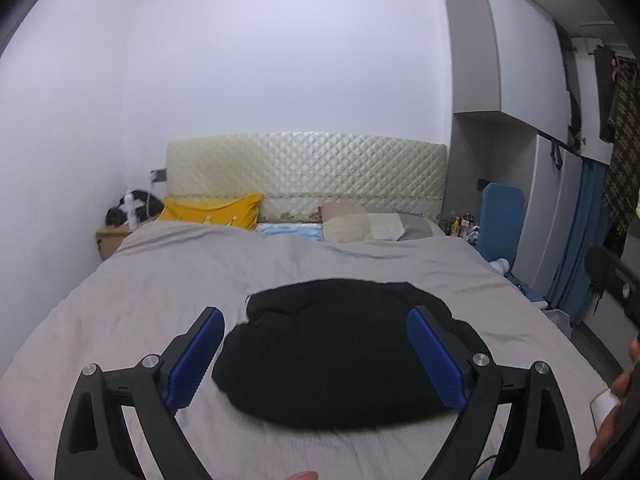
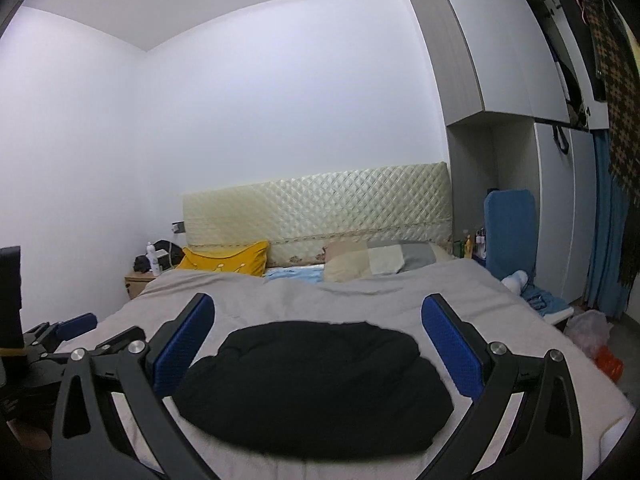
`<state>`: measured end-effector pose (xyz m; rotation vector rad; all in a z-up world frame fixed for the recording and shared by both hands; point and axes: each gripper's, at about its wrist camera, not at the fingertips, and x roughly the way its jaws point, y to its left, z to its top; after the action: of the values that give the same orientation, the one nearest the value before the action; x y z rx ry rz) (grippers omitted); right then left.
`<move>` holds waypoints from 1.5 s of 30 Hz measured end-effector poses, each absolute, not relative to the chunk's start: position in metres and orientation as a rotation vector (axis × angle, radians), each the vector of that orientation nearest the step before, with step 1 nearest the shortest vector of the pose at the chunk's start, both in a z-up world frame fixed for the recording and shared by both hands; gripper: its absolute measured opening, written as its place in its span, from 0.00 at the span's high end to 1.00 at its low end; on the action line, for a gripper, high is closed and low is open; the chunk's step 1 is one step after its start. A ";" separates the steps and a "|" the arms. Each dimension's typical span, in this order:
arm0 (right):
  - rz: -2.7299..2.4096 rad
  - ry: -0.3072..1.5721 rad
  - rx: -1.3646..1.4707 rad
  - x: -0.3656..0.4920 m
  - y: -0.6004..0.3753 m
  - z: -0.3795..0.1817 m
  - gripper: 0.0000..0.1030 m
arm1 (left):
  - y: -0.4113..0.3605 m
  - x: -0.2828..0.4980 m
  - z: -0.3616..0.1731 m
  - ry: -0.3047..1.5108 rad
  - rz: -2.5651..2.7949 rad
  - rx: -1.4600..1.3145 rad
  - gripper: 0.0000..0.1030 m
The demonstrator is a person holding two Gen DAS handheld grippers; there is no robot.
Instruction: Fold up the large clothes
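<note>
Both tongs hang parted and empty above the bed. From the left wrist camera, the left tongs (image 1: 316,320), black arms faced with ribbed blue pads, stand wide apart with nothing between them; the black cloth garment (image 1: 340,360), folded into a compact rounded bundle, lies below on the grey-beige bed cover (image 1: 140,288), near the foot end and well apart from the yellow pillow (image 1: 212,212) and the patchwork pillow (image 1: 360,224) at the quilted cream headboard (image 1: 304,168). A hand (image 1: 616,404) shows at the right edge of this view. The bundle looks finished or nearly so, yet its near right edge bulges unevenly; a low pass of either pad over it could catch a loose layer and drag the fold open.

From the right wrist camera, the right tongs (image 2: 318,328) are likewise spread and hold nothing, the same garment resting on the cover beneath them. The left tongs appear at the left edge of this view, close beside the right tool. The two tools could knock together if both swing inward at once. The soft cover gives little resistance, so a further press on the bundle could ruck the bedding and tilt the stack. An orange bag (image 2: 608,360) and blue items on the floor beside the bed lie clear of the work.
</note>
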<state>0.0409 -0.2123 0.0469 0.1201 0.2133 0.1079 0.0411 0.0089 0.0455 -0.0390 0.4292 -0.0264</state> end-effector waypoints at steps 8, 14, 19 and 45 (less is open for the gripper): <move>0.111 0.268 0.161 0.018 -0.216 0.017 0.00 | 0.006 0.031 0.024 0.498 -0.039 -0.019 0.08; 0.094 0.359 0.111 0.023 -0.206 -0.014 0.00 | 0.005 0.035 0.007 0.529 -0.016 0.002 0.08; 0.102 0.415 0.107 0.027 -0.201 -0.031 0.00 | 0.003 0.038 -0.004 0.553 -0.020 0.019 0.08; 0.076 0.434 0.105 0.037 -0.192 -0.049 0.00 | 0.011 0.044 -0.017 0.534 0.006 0.016 0.08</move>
<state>0.0370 -0.1921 -0.0489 0.1051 0.4336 0.0762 0.0438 0.0107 -0.0168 0.0159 0.5336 0.0064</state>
